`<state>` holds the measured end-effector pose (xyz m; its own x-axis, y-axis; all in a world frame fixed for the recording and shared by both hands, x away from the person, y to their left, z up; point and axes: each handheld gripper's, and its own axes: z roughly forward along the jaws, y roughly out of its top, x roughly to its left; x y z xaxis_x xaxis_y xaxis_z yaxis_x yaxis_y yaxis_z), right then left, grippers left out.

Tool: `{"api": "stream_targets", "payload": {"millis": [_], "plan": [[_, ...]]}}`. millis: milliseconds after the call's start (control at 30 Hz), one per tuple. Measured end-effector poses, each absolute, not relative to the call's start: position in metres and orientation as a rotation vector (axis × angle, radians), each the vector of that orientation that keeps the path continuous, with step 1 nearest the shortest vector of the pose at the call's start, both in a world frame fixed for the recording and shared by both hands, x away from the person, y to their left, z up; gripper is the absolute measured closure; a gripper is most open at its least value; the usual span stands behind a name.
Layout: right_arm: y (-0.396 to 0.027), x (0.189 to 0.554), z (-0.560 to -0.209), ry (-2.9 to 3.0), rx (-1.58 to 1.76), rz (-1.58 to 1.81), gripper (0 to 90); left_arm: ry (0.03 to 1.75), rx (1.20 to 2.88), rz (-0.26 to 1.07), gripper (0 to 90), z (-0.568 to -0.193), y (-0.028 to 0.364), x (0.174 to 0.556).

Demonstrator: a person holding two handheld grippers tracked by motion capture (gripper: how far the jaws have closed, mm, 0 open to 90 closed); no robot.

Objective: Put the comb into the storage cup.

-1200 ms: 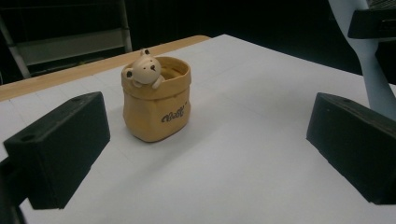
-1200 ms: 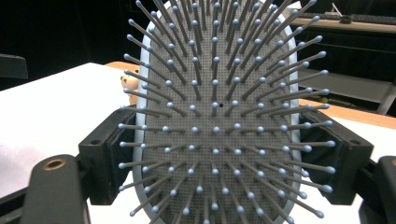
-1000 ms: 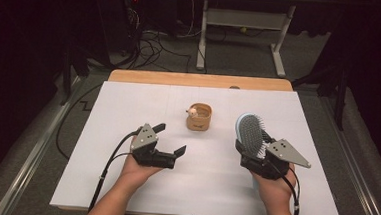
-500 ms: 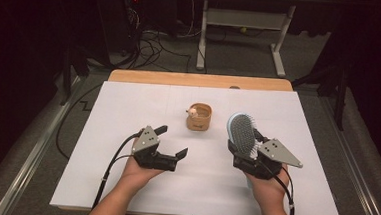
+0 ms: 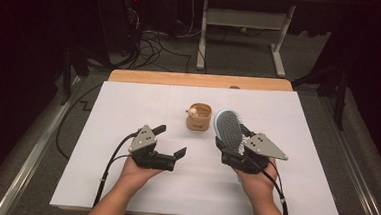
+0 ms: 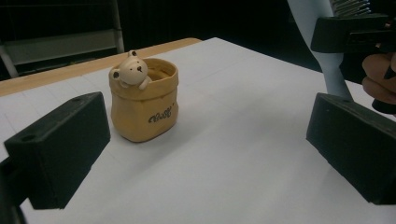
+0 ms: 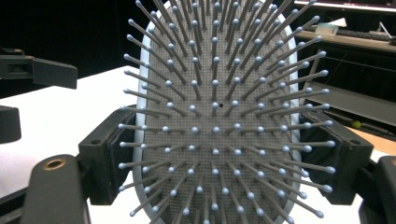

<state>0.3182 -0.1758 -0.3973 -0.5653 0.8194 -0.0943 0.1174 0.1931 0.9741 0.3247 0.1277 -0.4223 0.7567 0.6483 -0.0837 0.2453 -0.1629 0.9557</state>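
Observation:
A small tan pot with a bear figure on its rim stands upright on the white sheet, a little behind the middle. My left gripper rests in front of it and to the left, open and holding nothing. In the left gripper view the pot sits ahead between the open jaws of the left gripper. My right gripper is shut on a light blue hairbrush, held up just right of the pot. Up close, the brush's bristles face the camera, its sides clamped by the right gripper.
The white sheet covers a wooden table whose bare back edge shows behind it. Beyond lie floor cables and a white metal stand. A dark floor with metal rails flanks the table.
My right gripper has carried the hairbrush leftward, nearer to the pot. The left gripper has stayed where it was.

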Motion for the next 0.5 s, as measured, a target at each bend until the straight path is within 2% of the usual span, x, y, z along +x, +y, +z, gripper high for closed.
{"api": "stream_targets", "payload": {"millis": [500], "plan": [[-0.141,0.326,-0.403,1.895,0.796,1.412,20.7,0.714,1.733,0.402,0.2,-0.42,0.129,0.323]]}}
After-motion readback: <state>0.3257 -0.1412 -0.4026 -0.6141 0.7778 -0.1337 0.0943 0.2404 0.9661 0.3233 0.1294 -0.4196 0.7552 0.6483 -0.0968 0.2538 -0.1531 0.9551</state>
